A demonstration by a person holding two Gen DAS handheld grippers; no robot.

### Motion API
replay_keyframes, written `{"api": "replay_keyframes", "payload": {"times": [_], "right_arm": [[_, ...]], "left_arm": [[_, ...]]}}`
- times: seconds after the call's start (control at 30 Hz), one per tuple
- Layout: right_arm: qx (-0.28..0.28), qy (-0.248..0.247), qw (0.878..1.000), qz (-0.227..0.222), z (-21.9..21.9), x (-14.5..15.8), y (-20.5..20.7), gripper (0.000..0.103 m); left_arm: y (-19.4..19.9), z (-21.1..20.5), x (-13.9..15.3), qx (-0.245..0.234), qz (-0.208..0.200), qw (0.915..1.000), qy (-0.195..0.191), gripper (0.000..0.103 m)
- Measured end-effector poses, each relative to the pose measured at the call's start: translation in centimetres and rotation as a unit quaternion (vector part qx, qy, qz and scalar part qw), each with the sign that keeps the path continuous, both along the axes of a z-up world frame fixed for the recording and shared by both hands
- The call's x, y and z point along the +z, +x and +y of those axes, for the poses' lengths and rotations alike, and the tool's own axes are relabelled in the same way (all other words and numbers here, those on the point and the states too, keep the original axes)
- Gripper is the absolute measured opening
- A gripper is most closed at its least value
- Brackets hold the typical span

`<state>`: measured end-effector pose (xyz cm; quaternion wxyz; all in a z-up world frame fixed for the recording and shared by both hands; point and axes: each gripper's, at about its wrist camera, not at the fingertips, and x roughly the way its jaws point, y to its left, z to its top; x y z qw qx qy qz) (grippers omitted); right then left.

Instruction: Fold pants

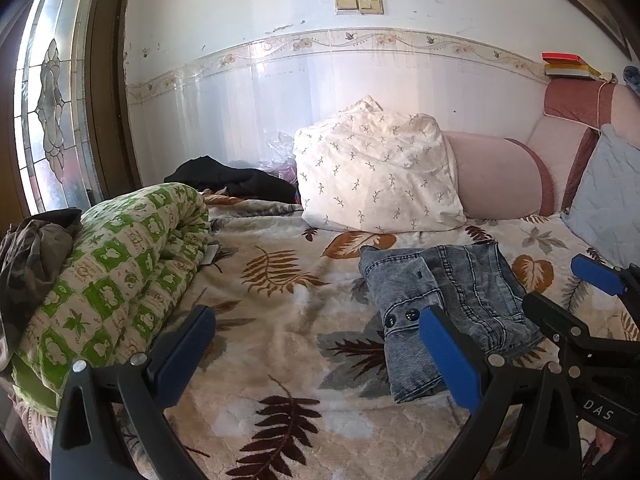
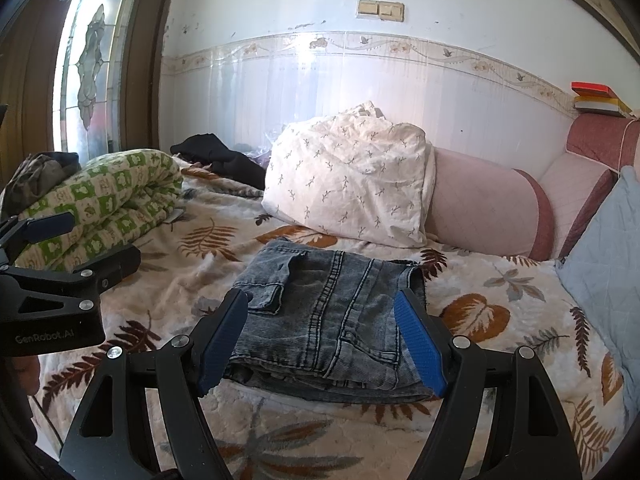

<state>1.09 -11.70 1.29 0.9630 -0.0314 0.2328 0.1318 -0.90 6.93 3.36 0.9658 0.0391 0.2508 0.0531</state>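
Both hand-held grippers hang above the bed, and each one is wide open and holds nothing. Seen from its own camera, the right hand-held gripper (image 2: 322, 336) frames the denim pants (image 2: 328, 320) between its blue pads (image 2: 420, 344), but the pads do not seem to press the cloth. The left hand-held gripper (image 1: 316, 360) is over bare leaf-print blanket (image 1: 280, 320), just left of the pants.

The pants lie in the middle of the bed, near the front edge, in front of the white pillow (image 2: 348, 184). They are already folded into a compact, roughly square pack of several layers. My judgement is that the folding is almost finished; what may be left is only to flatten the pack or to move it aside.

The right wrist view shows the stacked layers at the near edge and the seams on top. The left wrist view shows instead the left side of the pack, with two dark buttons (image 1: 400, 316) on a flap (image 1: 404, 344) that sticks out toward the near side, so this edge is not fully neat. It also shows more of the rolled green quilt (image 1: 116, 280) at the left.
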Motion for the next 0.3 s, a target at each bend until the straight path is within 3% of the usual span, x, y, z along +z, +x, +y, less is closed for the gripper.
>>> {"api": "replay_keyframes", "payload": {"times": [0.3], "right_arm": [[0.005, 0.0, 1.0, 0.006, 0.04, -0.35, 0.8, 0.075]], "left_arm": [[0.8, -0.02, -0.26, -0.005, -0.001, 1.0, 0.001, 0.103]]}}
